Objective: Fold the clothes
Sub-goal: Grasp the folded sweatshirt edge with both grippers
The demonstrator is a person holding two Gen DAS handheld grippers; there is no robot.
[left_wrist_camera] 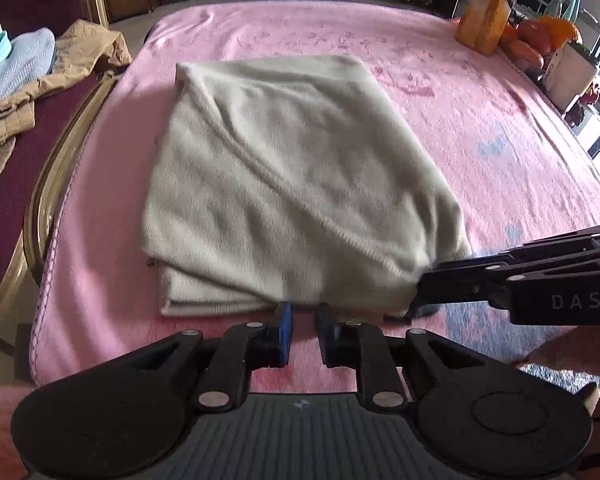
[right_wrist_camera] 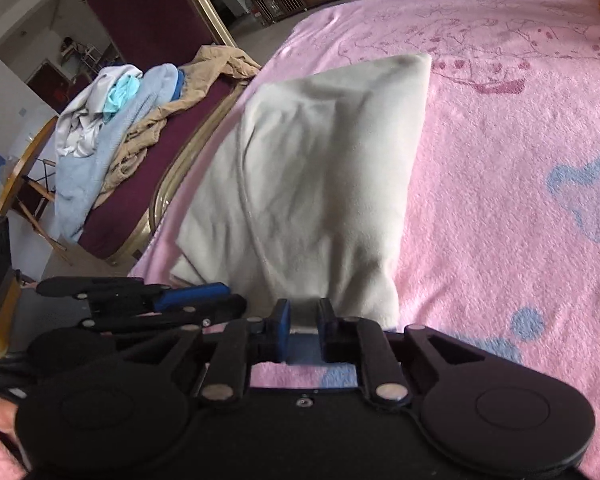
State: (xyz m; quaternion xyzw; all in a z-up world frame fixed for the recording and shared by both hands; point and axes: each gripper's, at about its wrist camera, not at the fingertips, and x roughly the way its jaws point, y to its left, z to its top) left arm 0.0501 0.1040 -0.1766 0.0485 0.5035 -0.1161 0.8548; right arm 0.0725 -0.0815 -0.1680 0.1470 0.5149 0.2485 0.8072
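Pink blanket (left_wrist_camera: pixel 440 92) covered whole table, blue and dark pink print on it. Cream folded garment (left_wrist_camera: pixel 284 184) lay on blanket, left of centre, layered edges showing at near side. Maroon chair (right_wrist_camera: pixel 148 12) with gold frame stood left of table, heaped with light blue, white and tan clothes pile (right_wrist_camera: pixel 112 120). Orange bottles (left_wrist_camera: pixel 488 8) and fruit at far right corner. Right gripper (right_wrist_camera: pixel 303 312) clamped on near right corner of garment, cloth pinched between the blue pad and black finger, corner lifted a little off blanket. Left gripper (left_wrist_camera: pixel 303 316) sat just at garment's near edge, narrow gap between fingers, nothing held; touching cloth or not — cannot tell.
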